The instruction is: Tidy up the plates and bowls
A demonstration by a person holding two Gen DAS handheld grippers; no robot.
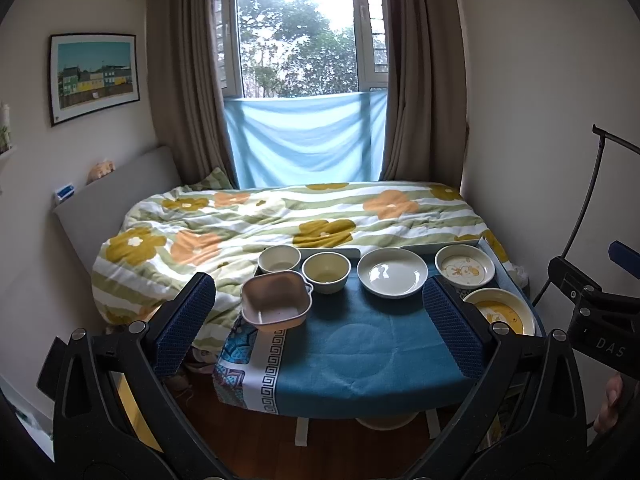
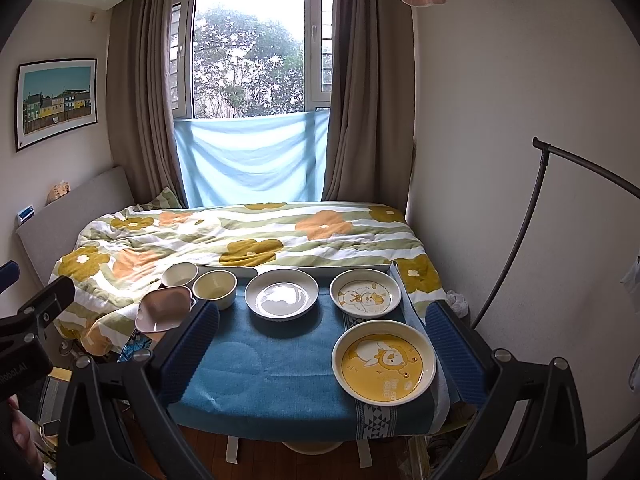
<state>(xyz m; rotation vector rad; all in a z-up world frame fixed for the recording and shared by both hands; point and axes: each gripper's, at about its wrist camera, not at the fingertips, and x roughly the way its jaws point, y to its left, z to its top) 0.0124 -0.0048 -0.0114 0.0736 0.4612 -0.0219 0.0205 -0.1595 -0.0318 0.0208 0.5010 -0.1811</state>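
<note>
On the blue tablecloth stand a pink square bowl at the left edge, two cream round bowls behind it, a plain white plate, a white cartoon plate and a yellow cartoon plate at the right. In the right wrist view the same pieces show: pink bowl, cream bowls, white plate, white cartoon plate, yellow cartoon plate. My left gripper and right gripper are both open and empty, held back from the table's near edge.
A bed with a flowered duvet lies right behind the table. Two white trays sit at the table's far edge. A curved black stand rises at the right. The right gripper's body shows at the right of the left wrist view.
</note>
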